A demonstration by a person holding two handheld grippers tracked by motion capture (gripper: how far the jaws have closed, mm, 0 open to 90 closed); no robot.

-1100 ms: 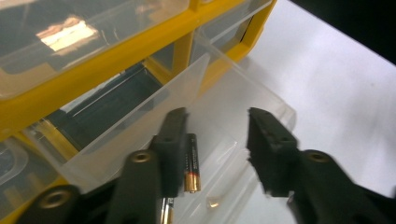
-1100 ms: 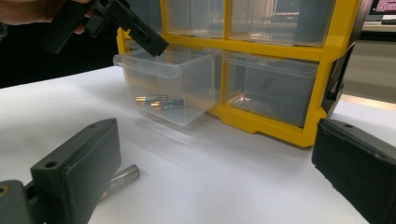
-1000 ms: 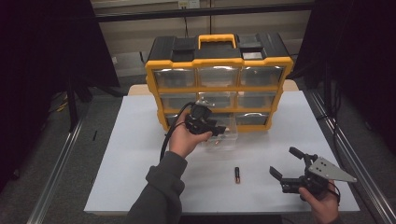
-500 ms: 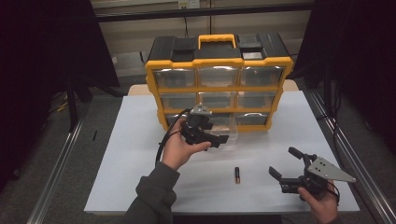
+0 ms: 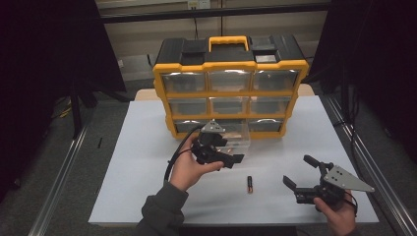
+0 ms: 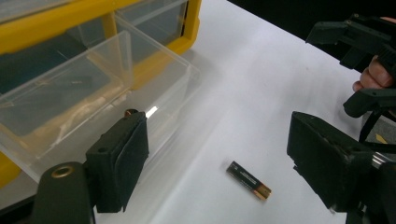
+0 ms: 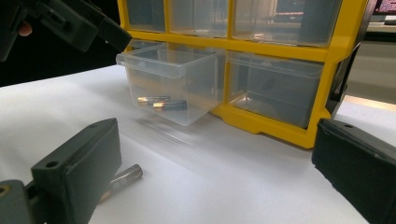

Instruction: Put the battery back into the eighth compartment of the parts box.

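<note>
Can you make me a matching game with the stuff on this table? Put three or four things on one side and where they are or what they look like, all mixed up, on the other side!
Things:
1. small black and gold battery
2. clear plastic drawer
3. yellow and black storage cabinet
4. left gripper

Places or states:
A. pulled out of the bottom row, with batteries inside
B. lying alone on the white table
C. jaws open, nothing between them
D. standing at the back of the table, orange handle on top

Right pairs: 1-B, 2-A, 3-D, 4-C
</note>
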